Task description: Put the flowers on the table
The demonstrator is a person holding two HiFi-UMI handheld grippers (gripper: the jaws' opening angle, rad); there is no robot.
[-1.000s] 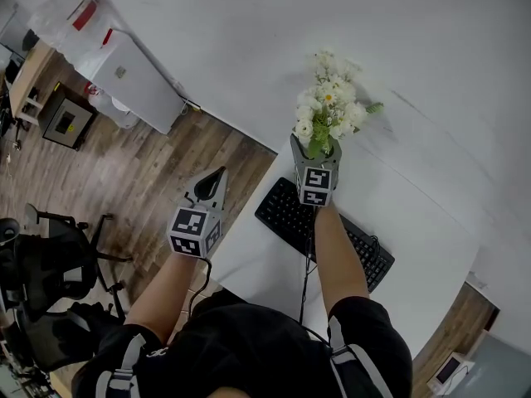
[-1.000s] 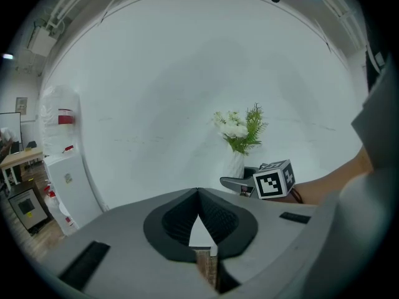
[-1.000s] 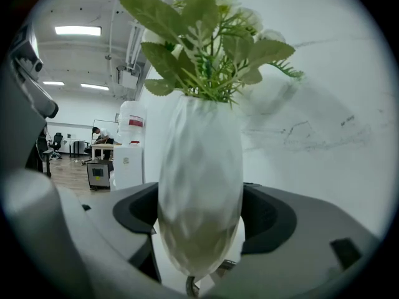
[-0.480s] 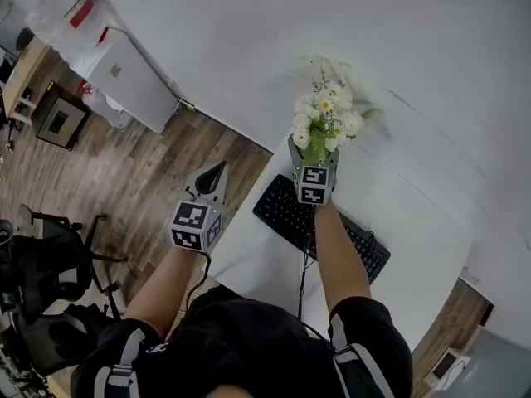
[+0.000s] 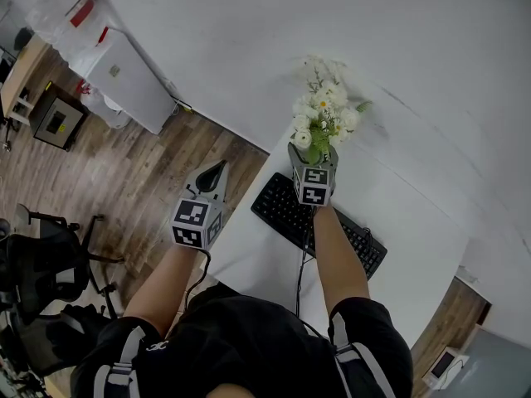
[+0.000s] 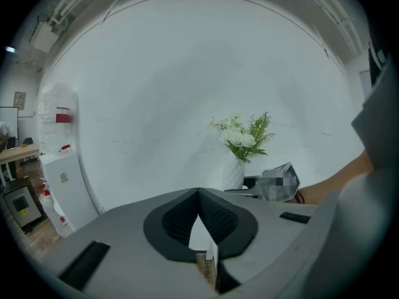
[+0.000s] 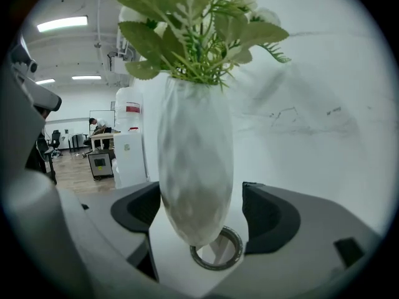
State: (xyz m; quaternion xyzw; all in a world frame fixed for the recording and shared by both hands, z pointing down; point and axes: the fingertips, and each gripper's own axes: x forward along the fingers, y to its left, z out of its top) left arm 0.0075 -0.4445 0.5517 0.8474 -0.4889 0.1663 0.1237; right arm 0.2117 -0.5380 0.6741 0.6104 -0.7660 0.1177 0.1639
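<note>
White flowers with green leaves stand in a white vase on the white table, close to the wall. My right gripper reaches around the vase's lower part. Its jaws are opening with the vase between them, and a gap shows beside the right pad. My left gripper hangs shut and empty over the wooden floor, left of the table. In the left gripper view, its tips meet, with the vase and flowers beyond.
A black keyboard lies on the table under my right forearm. A round cable hole sits in the tabletop just before the vase. A white cabinet stands by the wall at left, and a black office chair stands on the floor.
The flowers and my right gripper have shifted slightly up and left in the head view. My left gripper has barely moved.
</note>
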